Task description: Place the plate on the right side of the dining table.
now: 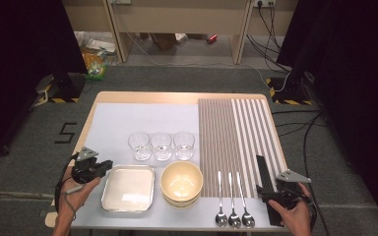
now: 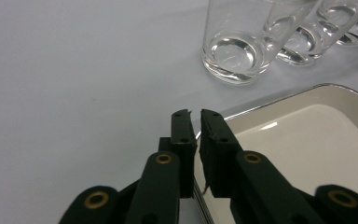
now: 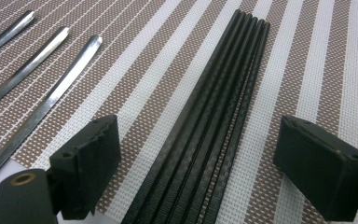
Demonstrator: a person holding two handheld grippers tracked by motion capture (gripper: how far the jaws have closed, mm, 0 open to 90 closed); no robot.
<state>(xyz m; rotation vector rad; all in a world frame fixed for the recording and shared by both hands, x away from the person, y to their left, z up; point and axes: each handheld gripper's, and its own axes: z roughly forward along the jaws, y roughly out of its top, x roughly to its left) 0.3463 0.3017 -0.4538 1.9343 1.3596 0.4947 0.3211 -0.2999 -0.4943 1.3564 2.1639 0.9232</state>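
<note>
A shallow steel tray (image 1: 128, 189) lies at the front left on the white mat; its near corner (image 2: 279, 100) shows in the left gripper view. My left gripper (image 1: 104, 167) (image 2: 195, 113) is at the tray's far left corner. Its jaws are closed to a thin slit, one outside and one inside the rim, pinching it. A bundle of black chopsticks (image 1: 262, 173) (image 3: 214, 121) lies on the striped placemat (image 1: 236, 142). My right gripper (image 1: 265, 192) (image 3: 200, 163) stands open, with a jaw on each side of the bundle's near end and not touching it.
Three clear glasses (image 1: 161, 146) (image 2: 235, 46) stand in a row behind the tray. A cream bowl (image 1: 181, 183) sits right of the tray. Three steel spoons (image 1: 233, 199) (image 3: 51, 100) lie side by side left of the chopsticks. The table's front edge is close to both hands.
</note>
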